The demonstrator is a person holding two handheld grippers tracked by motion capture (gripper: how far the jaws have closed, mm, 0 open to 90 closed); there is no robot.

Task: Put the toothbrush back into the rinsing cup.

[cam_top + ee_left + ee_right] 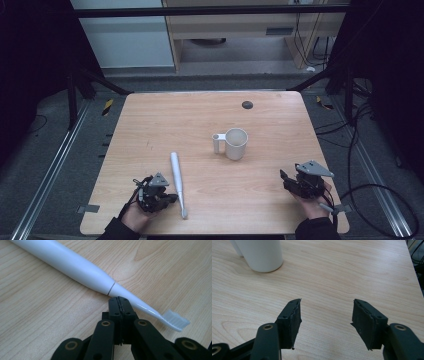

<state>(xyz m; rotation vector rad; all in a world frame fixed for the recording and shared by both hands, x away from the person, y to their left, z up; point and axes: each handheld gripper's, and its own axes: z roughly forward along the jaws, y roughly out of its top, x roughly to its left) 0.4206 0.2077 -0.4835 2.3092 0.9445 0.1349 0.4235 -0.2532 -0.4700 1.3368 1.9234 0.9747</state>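
High view: white cup (236, 144) upright on worktop (150, 120), interior apparently empty. Left tongs (172, 198) closed beside electric toothbrush (177, 181); right tongs (284, 178) wide, empty.

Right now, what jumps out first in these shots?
A white electric toothbrush lies flat on the wooden table near the front edge, brush head toward the person. The left tongs, jaws shut and empty, point at its neck. Farther back, right of centre, a white cup stands upright with a small tube-shaped holder on its side, and the right tongs sit open over bare wood at the front right.
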